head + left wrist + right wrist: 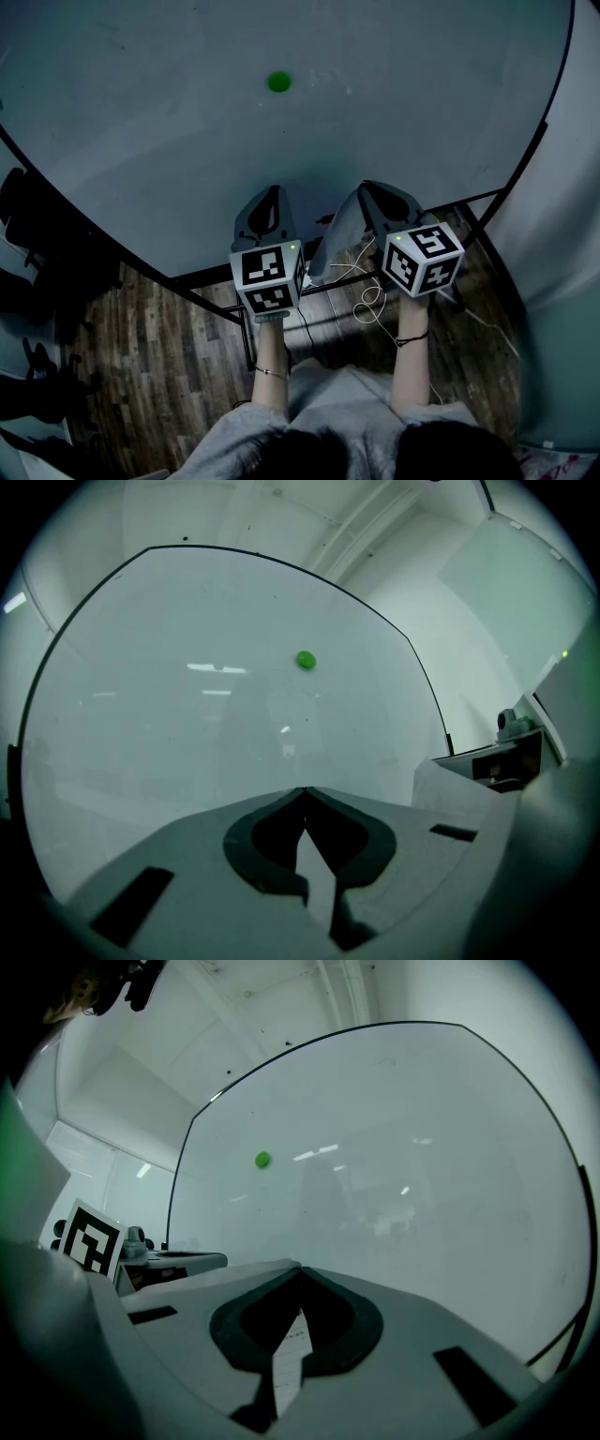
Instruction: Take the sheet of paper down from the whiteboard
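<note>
Behind both tools stands the whiteboard (141, 122), with a green magnet (278, 82) on it, above them. The left hand-held gripper (302, 791) is closed on the sheet (330, 251). The right hand-held gripper (300, 1271) is closed on it too. The sheet lies between the two, away from the magnet.

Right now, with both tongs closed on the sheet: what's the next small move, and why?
Probably draw both hands back together, carrying the sheet of paper away from the whiteboard. The left tongs and right tongs are each shut on it, and it looks clear of the green magnet, which sits alone on the board. Moving in step should avoid tearing it.
</note>
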The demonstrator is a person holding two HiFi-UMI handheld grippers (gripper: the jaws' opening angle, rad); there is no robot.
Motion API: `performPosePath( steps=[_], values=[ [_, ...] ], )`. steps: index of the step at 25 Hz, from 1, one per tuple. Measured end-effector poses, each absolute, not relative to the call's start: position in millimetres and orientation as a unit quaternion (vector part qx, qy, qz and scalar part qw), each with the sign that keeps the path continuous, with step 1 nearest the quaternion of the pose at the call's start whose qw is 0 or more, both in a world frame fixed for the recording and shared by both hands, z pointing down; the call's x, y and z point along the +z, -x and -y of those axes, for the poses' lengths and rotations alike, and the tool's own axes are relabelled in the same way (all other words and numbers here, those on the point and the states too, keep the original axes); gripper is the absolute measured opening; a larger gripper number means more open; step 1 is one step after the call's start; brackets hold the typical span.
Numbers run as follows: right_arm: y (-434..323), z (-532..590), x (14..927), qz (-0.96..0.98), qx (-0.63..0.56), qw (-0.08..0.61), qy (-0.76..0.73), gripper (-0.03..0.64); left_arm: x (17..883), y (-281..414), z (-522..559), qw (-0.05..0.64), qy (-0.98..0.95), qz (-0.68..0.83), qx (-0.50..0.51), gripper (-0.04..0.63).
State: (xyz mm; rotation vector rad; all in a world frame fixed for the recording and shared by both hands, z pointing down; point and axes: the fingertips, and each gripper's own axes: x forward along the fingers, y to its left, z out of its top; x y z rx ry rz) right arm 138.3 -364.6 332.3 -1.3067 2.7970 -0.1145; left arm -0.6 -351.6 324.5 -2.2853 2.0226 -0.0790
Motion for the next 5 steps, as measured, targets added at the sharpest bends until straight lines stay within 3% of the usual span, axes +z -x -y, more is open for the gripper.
performPosePath(
  steps=[5],
  values=[
    [-141.1, 361.5, 329.4, -0.905, -0.035, 0.028, 0.423, 0.0, 323.7, -1.6, 348.3, 0.045, 0.747, -0.663, -0.026, 0.006]
  ],
)
